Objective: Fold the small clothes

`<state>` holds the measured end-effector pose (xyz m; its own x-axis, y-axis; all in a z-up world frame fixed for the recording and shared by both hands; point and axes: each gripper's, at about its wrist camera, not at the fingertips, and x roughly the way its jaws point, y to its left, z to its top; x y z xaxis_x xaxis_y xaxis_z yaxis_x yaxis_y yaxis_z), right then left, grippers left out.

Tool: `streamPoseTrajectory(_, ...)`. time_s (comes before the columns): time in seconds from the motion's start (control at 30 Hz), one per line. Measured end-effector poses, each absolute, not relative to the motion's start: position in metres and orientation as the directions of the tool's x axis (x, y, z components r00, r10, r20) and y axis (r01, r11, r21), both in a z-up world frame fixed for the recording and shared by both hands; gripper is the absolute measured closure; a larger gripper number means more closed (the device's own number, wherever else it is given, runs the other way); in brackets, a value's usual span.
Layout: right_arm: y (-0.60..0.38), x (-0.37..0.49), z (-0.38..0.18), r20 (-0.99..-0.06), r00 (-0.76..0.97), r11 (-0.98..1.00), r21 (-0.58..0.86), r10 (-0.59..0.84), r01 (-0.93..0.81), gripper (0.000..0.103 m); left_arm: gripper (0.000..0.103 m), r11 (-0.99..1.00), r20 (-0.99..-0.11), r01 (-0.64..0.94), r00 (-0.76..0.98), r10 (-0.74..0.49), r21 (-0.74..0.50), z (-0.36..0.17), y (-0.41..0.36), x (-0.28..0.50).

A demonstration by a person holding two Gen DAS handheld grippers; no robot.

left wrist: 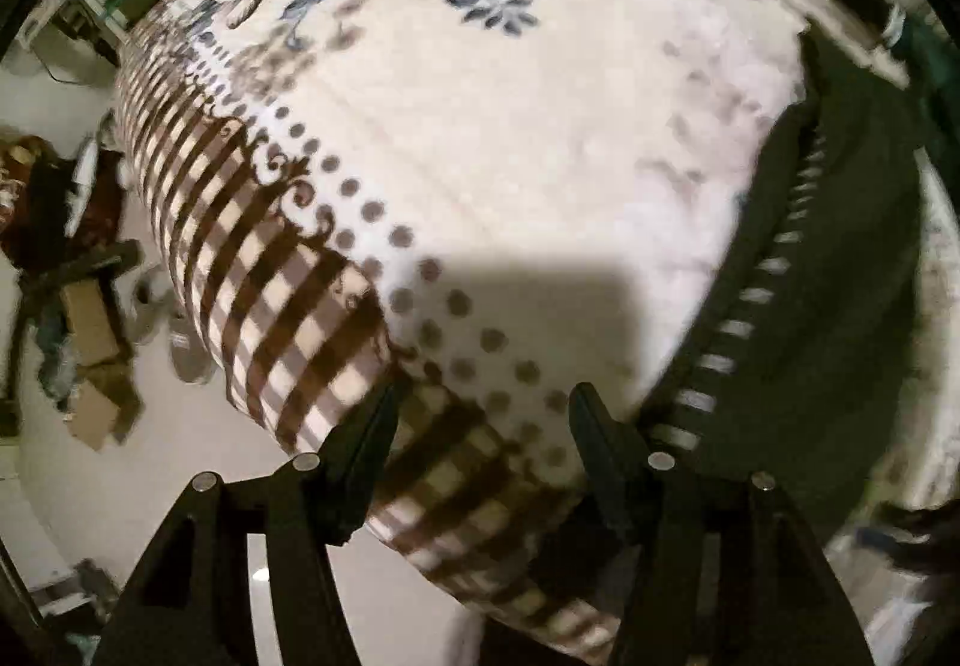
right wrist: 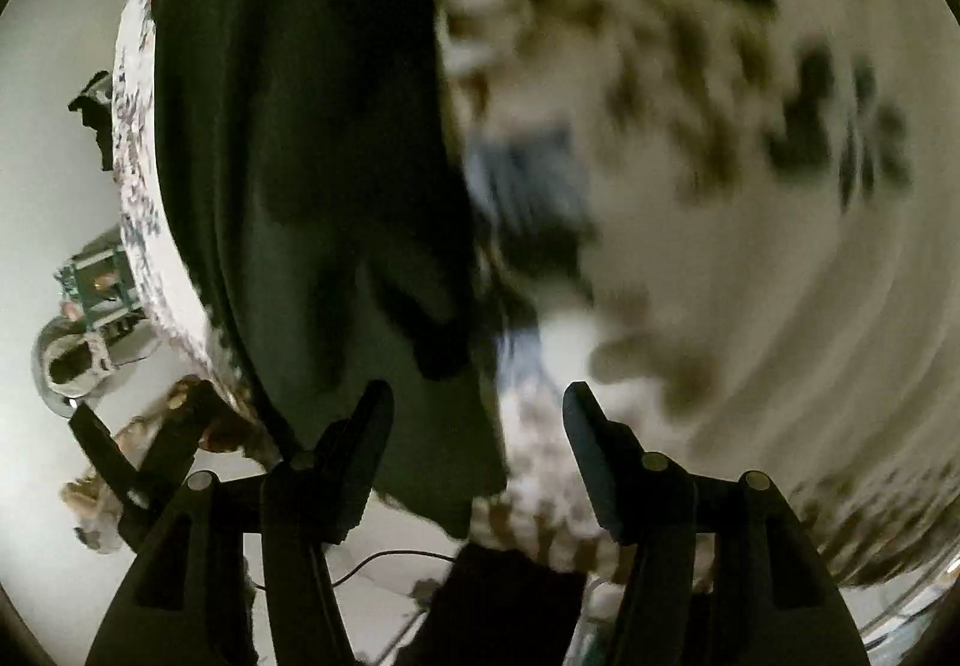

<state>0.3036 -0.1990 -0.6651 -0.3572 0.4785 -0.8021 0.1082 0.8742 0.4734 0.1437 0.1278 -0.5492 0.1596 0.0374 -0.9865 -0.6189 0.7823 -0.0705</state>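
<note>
Approach step: left gripper & right gripper both wide, empty. Next: grab dark garment edge at 3 o'clock on blanket.

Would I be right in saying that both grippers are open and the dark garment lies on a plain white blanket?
Not quite: the blanket is patterned with flowers, dots and brown stripes, as the left wrist view shows. Both the left gripper and right gripper are open, and the dark garment lies on it.

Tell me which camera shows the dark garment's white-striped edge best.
The left wrist view. There the dark green garment lies on the floral patterned blanket, and its row of white stripes is fairly sharp. The right wrist view shows more of the garment, but blurred, with no stripes visible.
</note>
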Motion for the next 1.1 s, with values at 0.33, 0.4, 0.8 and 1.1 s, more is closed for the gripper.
streamPoseTrajectory(0.33,-0.199,0.224,-0.693,-0.750,-0.290,0.801,0.521,0.595,0.295,0.098,0.096,0.927,-0.977,-0.314,0.127,-0.172,-0.204,-0.571,0.059,0.169)
streamPoseTrajectory(0.4,-0.202,0.210,-0.681,-0.809,-0.233,0.834,0.474,0.539,0.283,0.100,0.100,0.933,-0.969,-0.275,0.144,-0.199,-0.233,-0.570,0.061,0.165)
streamPoseTrajectory(0.8,-0.197,0.116,-0.622,-0.900,-0.188,0.895,0.326,0.393,0.305,0.101,0.101,0.878,-0.914,-0.269,0.201,-0.352,-0.397,-0.531,0.129,0.153)
streamPoseTrajectory(1.1,-0.163,0.108,-0.678,-0.906,-0.250,0.916,0.262,0.342,0.304,0.101,0.100,0.904,-0.939,-0.252,0.086,-0.334,-0.344,-0.608,0.134,0.156)
